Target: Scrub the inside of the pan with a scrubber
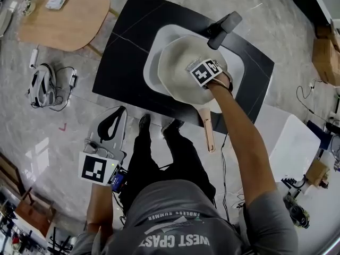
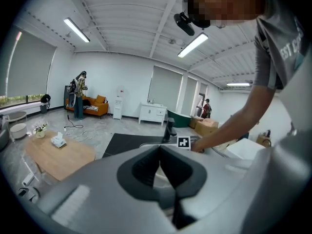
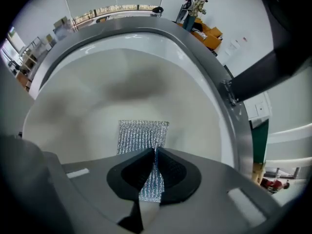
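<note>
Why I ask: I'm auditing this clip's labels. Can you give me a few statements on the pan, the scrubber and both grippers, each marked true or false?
1. The right gripper is pinched on a silver mesh scrubber. True.
2. The scrubber is down inside the pan. True.
3. The left gripper steadies the pan's handle. False: it hangs by the person's side, away from the counter, jaws together and empty.
4. The pan sits on the wooden table. False: it sits in the white sink.
5. The pan's handle points toward the person. True.
</note>
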Tool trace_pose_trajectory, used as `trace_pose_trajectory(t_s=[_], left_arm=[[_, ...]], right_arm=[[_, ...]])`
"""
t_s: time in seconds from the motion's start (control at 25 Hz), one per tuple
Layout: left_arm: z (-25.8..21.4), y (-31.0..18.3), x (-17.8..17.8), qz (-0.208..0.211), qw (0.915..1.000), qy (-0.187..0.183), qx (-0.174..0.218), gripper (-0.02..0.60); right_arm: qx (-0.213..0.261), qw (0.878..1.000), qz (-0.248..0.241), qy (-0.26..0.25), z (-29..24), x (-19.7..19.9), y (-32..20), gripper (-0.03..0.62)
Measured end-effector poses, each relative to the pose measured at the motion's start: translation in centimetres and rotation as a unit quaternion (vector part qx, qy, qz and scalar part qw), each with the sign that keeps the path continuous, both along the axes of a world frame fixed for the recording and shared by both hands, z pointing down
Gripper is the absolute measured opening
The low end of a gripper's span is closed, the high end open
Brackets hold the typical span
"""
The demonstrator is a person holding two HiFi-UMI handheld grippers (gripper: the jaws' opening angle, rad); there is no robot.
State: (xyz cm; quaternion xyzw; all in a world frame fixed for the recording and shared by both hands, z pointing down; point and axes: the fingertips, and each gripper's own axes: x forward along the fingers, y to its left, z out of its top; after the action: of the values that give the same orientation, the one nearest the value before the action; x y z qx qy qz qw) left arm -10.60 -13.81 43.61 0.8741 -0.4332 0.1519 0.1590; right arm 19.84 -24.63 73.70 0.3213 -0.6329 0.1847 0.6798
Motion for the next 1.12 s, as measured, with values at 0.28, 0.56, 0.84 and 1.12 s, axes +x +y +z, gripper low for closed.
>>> trace_pose_trajectory(t_s=[0.28,0.56,0.84,1.12], left_arm=[[0.8,0.3,-0.2,0.000,0.9999,-0.011,-0.005,0.002],[2.0,0.7,-0.6,-0.006,0.9997,-0.017,-0.017,0.002],[2.1,0.6,0.4,-0.003,0.9998,-0.013,-0.015,0.002],[1.2,0.0,1.0,0.001,0.9999,-0.010,-0.006,0.002]], right_arm=[[0.077,0.995,0.055,0.003,0.1,2.6,-5.6,0.034],[0.119,0.981,0.121,-0.096,0.6,-2.5,-7.5,0.034],[0.065,0.978,0.101,-0.172,1.6,-9.3,-3.8,0.034],[-0.015,0.986,0.003,-0.165,1.2,-9.3,2.7,0.034]])
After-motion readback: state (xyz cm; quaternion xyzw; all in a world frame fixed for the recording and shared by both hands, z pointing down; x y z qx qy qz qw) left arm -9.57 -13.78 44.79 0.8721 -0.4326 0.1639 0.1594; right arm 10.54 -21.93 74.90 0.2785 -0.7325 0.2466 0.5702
